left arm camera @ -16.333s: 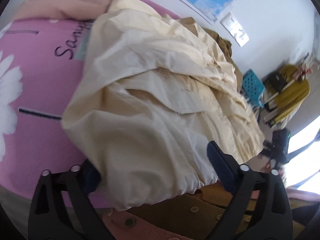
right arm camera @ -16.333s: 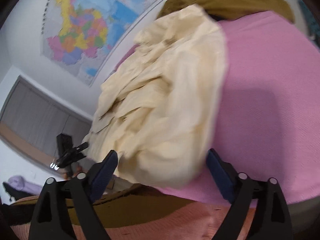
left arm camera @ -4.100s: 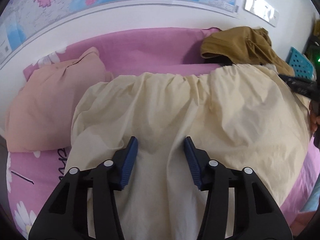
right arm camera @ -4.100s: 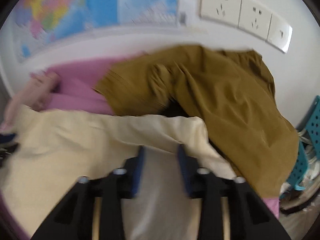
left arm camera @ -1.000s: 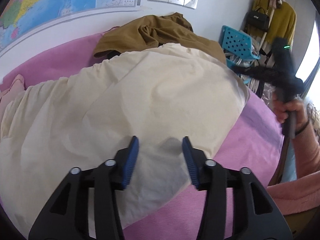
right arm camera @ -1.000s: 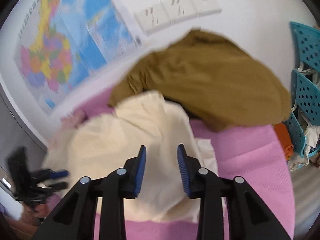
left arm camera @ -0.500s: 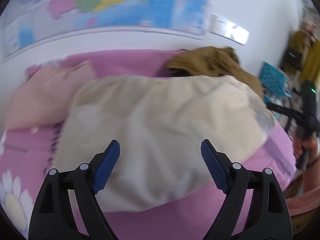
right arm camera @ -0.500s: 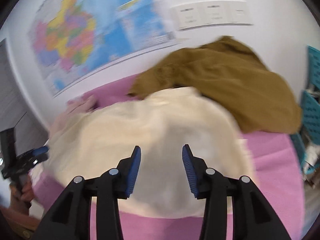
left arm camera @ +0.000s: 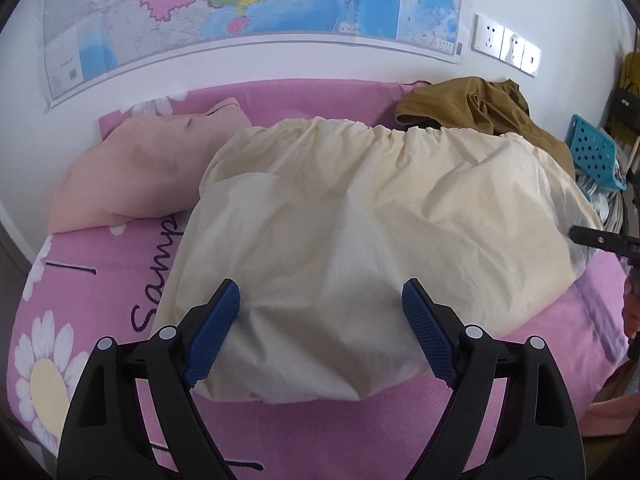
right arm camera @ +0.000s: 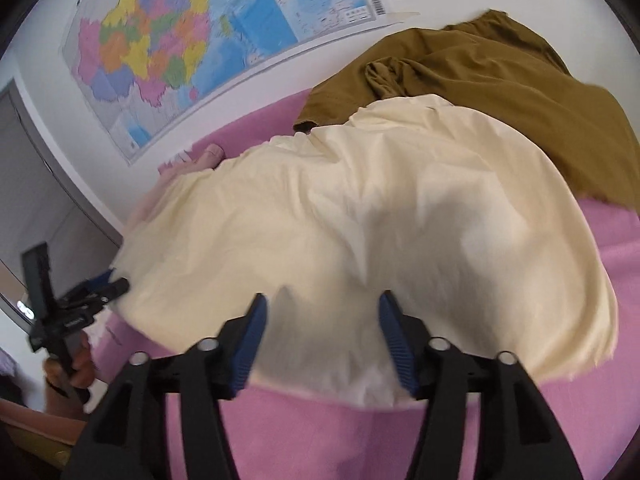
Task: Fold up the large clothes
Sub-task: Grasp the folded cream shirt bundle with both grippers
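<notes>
- We have just let go: the jaws of our left gripper and right gripper have both been opening over the last second, and nothing is now pinched between either pair.
- The cream garment lies spread on the pink bed, its gathered hem toward the wall; a second ago both grippers stood narrow over the cloth.
- It sits between a peach garment on the left and a brown garment that its far right corner overlaps.
- We judge the lay-out or first fold as done; the next grasp is probably a fresh edge or a sleeve.
- The near edge looks bunched in the right wrist view, so smoothing may be needed.
</notes>
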Action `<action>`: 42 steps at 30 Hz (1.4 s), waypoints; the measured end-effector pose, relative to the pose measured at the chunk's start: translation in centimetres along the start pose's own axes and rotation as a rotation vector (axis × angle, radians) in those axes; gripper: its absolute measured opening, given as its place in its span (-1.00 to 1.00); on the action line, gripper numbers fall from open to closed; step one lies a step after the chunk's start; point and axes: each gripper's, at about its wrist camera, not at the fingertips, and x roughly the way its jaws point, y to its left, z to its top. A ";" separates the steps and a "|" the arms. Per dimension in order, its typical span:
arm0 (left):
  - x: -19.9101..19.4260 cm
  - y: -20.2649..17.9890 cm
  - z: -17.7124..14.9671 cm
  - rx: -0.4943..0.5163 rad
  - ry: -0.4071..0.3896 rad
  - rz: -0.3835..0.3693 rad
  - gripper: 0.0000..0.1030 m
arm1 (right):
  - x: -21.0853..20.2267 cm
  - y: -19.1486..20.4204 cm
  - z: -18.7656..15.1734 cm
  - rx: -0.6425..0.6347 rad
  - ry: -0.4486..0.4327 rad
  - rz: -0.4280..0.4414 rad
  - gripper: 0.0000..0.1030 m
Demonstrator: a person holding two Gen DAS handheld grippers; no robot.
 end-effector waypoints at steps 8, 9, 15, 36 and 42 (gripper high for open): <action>-1.5 0.0 -0.9 -0.022 -0.011 -0.027 0.63 | -3.3 -2.7 -3.2 0.173 0.025 0.101 0.26; -1.9 0.0 -1.0 -0.026 -0.014 -0.036 0.63 | -3.5 -2.9 -3.7 0.193 0.036 0.108 0.26; -4.0 0.7 -2.8 -0.066 0.006 -0.194 0.63 | -3.3 -4.0 -6.0 0.328 0.076 0.178 0.36; 3.1 4.3 -4.2 -0.520 0.104 -0.513 0.63 | 1.4 -3.7 -2.1 0.532 -0.157 0.161 0.83; 5.0 4.3 -3.0 -0.576 0.105 -0.482 0.67 | 3.1 -2.8 -0.4 0.519 -0.237 0.118 0.91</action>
